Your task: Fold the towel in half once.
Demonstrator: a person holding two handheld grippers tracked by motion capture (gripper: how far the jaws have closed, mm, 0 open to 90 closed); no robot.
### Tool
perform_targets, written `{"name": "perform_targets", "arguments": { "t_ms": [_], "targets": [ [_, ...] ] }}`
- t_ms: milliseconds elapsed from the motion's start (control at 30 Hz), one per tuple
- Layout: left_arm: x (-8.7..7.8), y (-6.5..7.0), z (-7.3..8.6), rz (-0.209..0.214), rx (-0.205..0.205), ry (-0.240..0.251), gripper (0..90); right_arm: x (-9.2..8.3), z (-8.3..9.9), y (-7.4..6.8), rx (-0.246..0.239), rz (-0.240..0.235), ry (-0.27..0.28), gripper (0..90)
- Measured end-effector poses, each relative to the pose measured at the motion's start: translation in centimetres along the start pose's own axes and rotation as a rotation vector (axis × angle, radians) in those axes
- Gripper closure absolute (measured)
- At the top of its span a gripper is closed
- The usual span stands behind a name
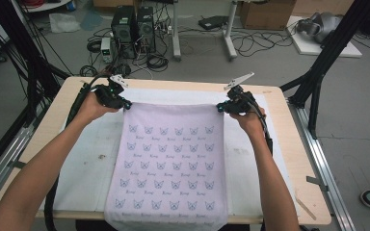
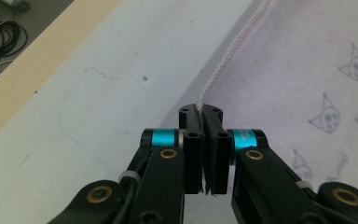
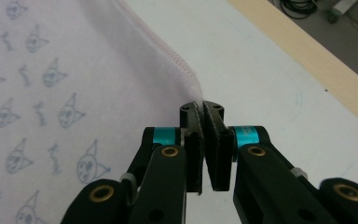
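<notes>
Nearest the lens in the high view, two forearms enter from the bottom edge, and between them the near hem of a pale lilac cloth printed with small cat faces is seen hanging over the table's front edge. The cloth is spread down the middle of a white mat that covers the wooden table. Its far corners are pinched by the left gripper and the right gripper, and the far edge is stretched straight between them.

In the left gripper view, the jaws are pressed together on the stitched corner of the cloth, with only a sliver of hem caught at the very tips. Pencil-like marks and small specks are visible on the mat.

In the right gripper view, the jaws are likewise clamped on the opposite corner of the cloth, again by little more than the seam.

With so little fabric held, a corner could probably be pulled free if the cloth were lifted or tugged unevenly; the overhanging hem might also drag the sheet askew.

Beyond the table, a grey floor is seen, strewn with cables, two computer towers and cardboard boxes.
</notes>
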State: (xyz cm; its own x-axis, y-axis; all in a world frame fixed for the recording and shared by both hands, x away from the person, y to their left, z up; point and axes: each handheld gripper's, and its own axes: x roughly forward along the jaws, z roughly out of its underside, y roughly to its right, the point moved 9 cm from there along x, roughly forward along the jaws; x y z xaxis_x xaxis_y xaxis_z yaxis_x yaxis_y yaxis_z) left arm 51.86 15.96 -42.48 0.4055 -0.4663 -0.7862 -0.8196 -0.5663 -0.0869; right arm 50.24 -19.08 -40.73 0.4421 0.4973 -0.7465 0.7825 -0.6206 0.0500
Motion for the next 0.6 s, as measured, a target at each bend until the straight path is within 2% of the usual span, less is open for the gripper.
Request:
{"name": "perform_targets", "arguments": {
  "t_ms": [100,267,433,600],
  "targets": [
    [0.1,0.5,0.4,0.019,0.006,0.004,86.9,0.4,0.4,-0.2,-0.001,-0.010,-0.014,87.0],
    [0.2,0.9,0.8,0.028,0.006,0.006,86.9,0.8,1.0,-0.6,-0.001,-0.023,-0.027,86.9],
    [-0.2,1.5,1.1,0.047,0.010,0.022,86.8,0.3,1.2,-1.2,-0.011,-0.048,-0.030,86.7],
    [-0.9,2.6,1.7,0.076,0.025,0.040,86.7,-0.3,1.1,-2.4,-0.040,-0.094,-0.028,86.7]
  ]
}}
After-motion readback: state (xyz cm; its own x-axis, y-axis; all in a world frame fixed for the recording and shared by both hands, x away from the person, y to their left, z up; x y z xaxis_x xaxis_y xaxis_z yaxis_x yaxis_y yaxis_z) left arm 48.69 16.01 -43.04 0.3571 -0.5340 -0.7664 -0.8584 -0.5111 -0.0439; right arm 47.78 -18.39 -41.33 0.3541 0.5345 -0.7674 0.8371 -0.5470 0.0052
